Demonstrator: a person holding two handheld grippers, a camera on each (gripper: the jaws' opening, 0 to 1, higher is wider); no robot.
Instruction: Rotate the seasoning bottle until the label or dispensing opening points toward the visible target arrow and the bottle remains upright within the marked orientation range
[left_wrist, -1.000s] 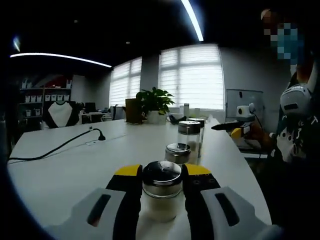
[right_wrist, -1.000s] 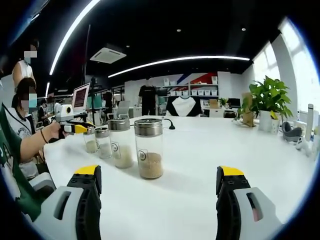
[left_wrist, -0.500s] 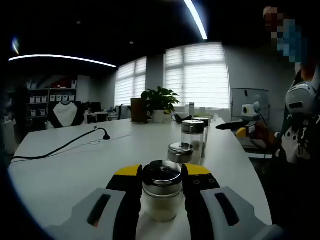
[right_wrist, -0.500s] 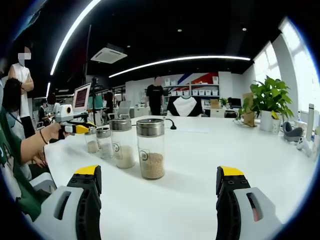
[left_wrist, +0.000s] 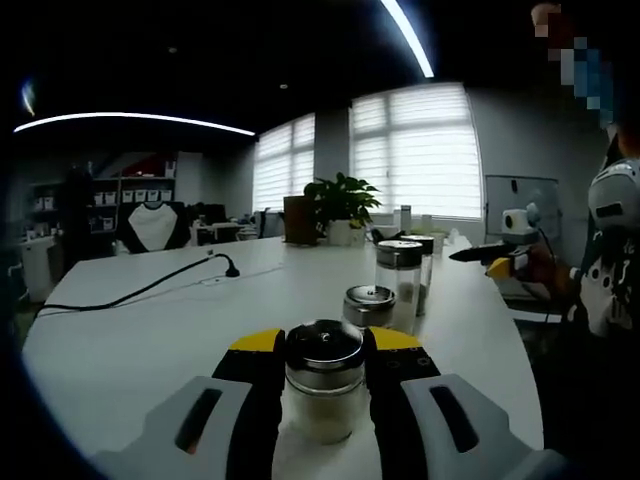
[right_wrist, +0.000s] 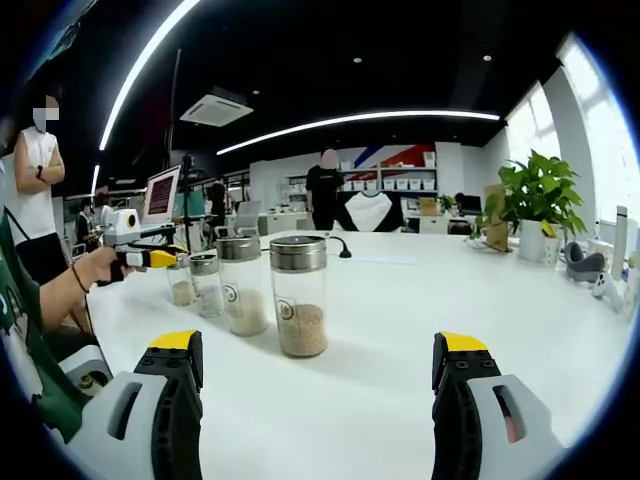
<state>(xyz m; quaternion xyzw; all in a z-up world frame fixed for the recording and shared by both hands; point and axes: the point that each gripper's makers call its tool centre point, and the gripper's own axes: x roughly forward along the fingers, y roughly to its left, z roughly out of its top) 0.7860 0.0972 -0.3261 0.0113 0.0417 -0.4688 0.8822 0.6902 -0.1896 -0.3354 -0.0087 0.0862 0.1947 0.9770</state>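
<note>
Left gripper (left_wrist: 322, 375) clamped on a short seasoning bottle (left_wrist: 323, 378) standing upright on the white table (left_wrist: 130, 340); right gripper (right_wrist: 318, 375) held wide open over bare tabletop.

The gripped bottle stood near the table's edge by the person, jaws touching both its sides; three other lidded bottles (left_wrist: 400, 280) lined up behind it along that edge; in the right gripper view the tall bottle of brown seasoning (right_wrist: 299, 297) stood ahead of the parted jaws, well apart from them; a potted plant (right_wrist: 537, 205) sat toward the far side.

A long white table (left_wrist: 150, 330) runs toward bright windows (left_wrist: 420, 150) with blinds. A potted plant (right_wrist: 540, 205) stands on it, with light strips (right_wrist: 360, 120) on the dark ceiling and shelves (right_wrist: 400, 185) at the far wall.
</note>
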